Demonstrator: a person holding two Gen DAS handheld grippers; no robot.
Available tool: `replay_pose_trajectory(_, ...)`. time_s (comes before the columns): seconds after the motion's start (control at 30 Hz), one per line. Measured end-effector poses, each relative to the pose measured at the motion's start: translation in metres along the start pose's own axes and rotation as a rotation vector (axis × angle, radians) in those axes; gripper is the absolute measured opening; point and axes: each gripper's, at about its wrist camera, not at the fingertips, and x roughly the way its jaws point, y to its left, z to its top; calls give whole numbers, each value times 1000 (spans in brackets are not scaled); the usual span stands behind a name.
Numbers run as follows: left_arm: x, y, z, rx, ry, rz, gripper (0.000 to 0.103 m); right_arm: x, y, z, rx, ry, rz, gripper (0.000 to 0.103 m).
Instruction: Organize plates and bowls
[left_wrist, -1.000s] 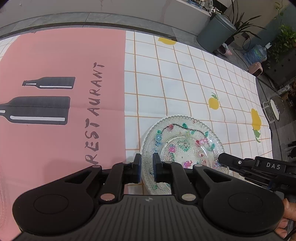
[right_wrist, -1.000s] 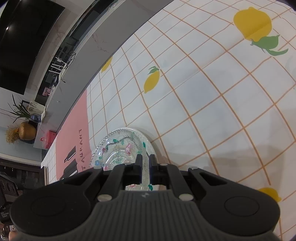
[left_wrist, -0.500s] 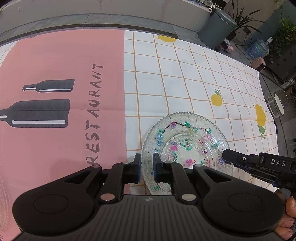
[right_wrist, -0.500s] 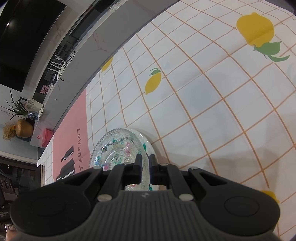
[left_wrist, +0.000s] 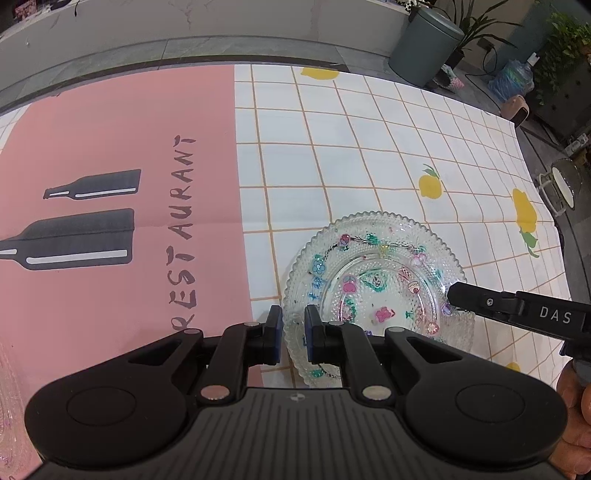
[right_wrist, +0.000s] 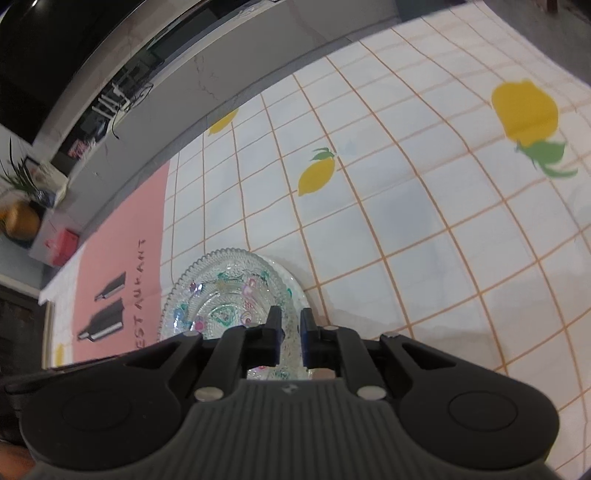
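A clear glass plate (left_wrist: 373, 273) with painted flowers and a beaded rim sits over the white checked cloth. My left gripper (left_wrist: 293, 334) is shut on the plate's near-left rim. My right gripper (right_wrist: 291, 334) is shut on the opposite rim; its finger (left_wrist: 480, 301) shows at the plate's right edge in the left wrist view. The plate also shows in the right wrist view (right_wrist: 225, 291). Whether it rests on the cloth or hangs just above it, I cannot tell.
A pink mat (left_wrist: 110, 184) printed with bottles and "RESTAURANT" lies left of the plate. Another clear glass piece (left_wrist: 7, 406) peeks in at the far left edge. The tablecloth's right edge (left_wrist: 546, 221) drops off to the floor, where a bin and plants stand.
The plate has shifted and turned in both views, held by both grippers. The right wrist view has swung and is now blurred.
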Motion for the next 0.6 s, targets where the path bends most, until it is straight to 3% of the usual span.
replay_pose_trajectory(0.3,0,-7,0,26,-3,16,17,1,12,-1,-96,-22,-74,11)
replay_pose_trajectory(0.6,1,0,1,-20,-2,-4,18,-2,11,-1,-108,-33,-76,13)
